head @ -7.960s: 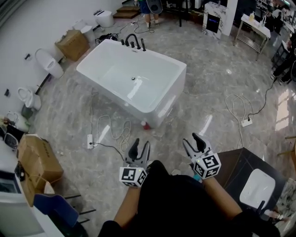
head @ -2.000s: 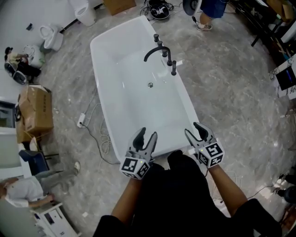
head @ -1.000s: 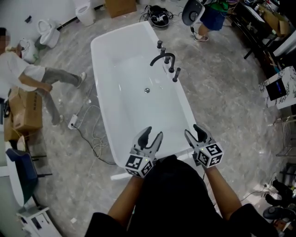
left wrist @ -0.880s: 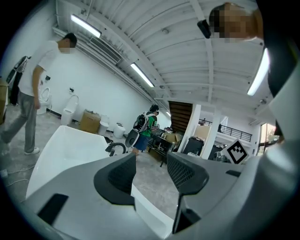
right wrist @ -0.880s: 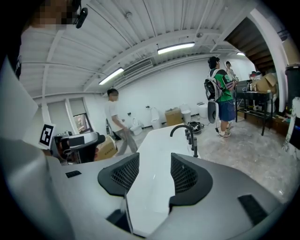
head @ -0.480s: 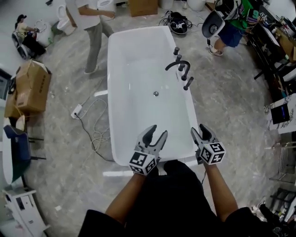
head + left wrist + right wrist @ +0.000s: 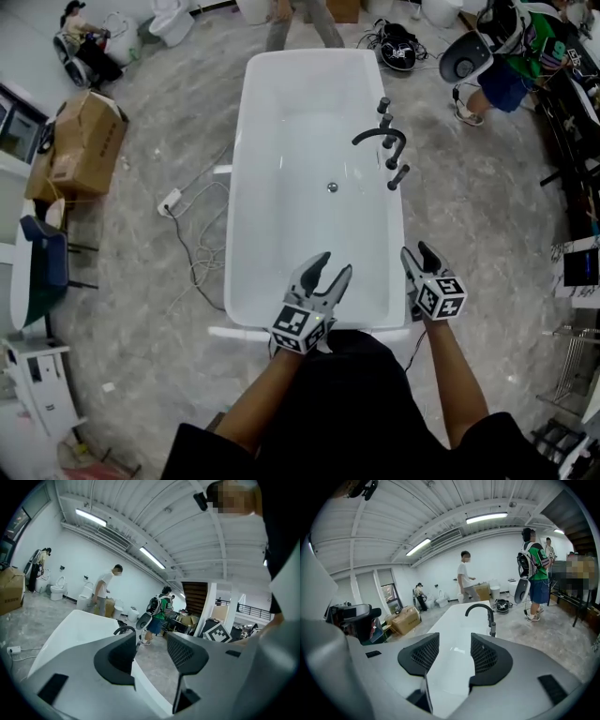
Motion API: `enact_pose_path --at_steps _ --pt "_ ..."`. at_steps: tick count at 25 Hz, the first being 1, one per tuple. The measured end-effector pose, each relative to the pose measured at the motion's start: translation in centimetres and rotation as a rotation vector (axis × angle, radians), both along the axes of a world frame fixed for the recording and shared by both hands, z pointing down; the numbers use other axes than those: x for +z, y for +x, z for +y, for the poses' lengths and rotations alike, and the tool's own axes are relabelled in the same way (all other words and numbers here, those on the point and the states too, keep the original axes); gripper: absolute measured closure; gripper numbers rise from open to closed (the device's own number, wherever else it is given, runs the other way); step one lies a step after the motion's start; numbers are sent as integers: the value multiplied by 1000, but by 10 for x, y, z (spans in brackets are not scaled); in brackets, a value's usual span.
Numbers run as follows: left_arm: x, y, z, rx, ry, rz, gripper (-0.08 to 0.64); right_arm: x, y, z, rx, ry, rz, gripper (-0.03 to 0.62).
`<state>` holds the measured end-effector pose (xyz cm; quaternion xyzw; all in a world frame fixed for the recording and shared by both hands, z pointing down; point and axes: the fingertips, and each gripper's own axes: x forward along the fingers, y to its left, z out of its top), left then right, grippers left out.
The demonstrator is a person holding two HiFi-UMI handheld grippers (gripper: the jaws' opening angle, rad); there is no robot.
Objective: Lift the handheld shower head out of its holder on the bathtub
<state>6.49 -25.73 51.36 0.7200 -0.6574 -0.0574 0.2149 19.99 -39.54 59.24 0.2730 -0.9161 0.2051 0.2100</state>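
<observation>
The bathtub (image 7: 246, 187) has swung squarely ahead. The left gripper (image 7: 335, 263) and right gripper (image 7: 418, 250) hover at its near edge, jaws spread and empty. The handheld shower head (image 7: 399, 176) sits on the right rim.

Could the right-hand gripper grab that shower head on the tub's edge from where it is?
Probably not yet: the right gripper, open, hangs near the bathtub end, with the shower head further along its rim. Nothing blocks the way.

Glossy white bathtub (image 7: 309, 239), matt black metal faucet (image 7: 377, 136), polished marbled floor (image 7: 141, 361), brown cardboard box (image 7: 82, 142)
</observation>
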Motion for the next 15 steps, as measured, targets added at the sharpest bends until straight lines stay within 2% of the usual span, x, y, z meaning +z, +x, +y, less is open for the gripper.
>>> enact_pose_path --at_steps 15 --pt "16 4 -58 -99 -46 5 374 57 -28 -110 -61 -40 50 410"
